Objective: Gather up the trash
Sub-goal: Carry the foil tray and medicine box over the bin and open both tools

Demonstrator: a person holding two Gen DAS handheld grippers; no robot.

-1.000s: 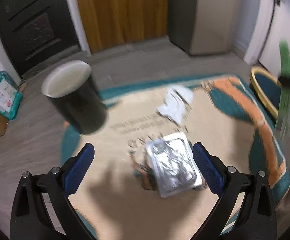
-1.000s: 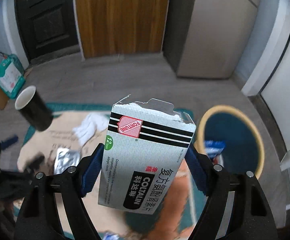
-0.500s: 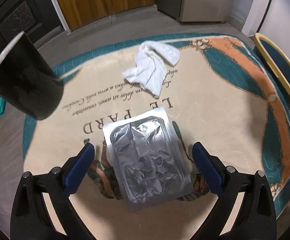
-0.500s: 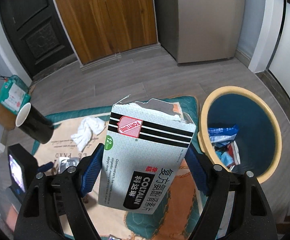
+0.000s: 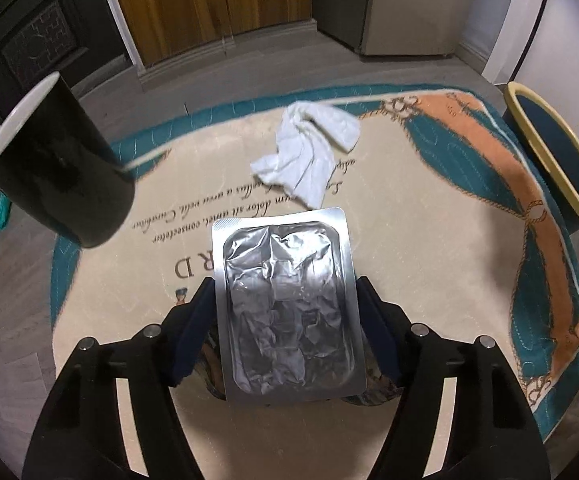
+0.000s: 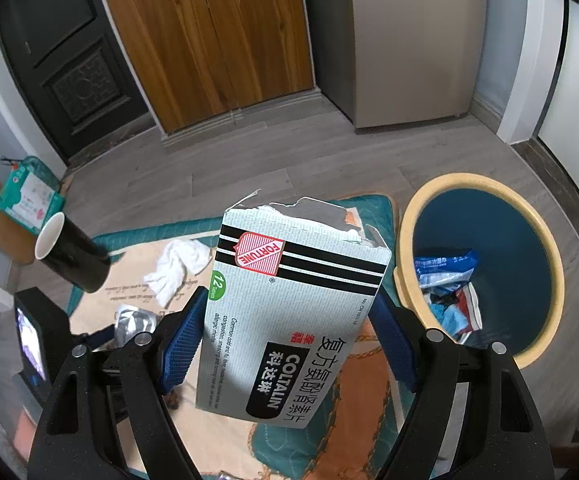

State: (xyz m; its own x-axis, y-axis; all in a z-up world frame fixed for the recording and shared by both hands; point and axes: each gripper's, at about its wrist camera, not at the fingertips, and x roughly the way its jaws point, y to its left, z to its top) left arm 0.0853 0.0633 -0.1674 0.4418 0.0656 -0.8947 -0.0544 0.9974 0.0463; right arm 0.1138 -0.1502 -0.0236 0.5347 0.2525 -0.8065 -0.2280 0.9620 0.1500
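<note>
The left tool (image 5: pixel 285 332) was clamped on a silver foil blister sheet (image 5: pixel 285 304) just above the rug (image 5: pixel 429 240); the right tool (image 6: pixel 289 344) gripped a torn COLTALIN medicine box (image 6: pixel 289 320) left of the yellow-rimmed bin (image 6: pixel 485 184). The thin foil was held only by its edges and could buckle and slip out. The box, released short, might hit the rim and fall outside. The black paper cup (image 5: pixel 57 164) and white tissue (image 5: pixel 309 160) remained on the rug.
</note>
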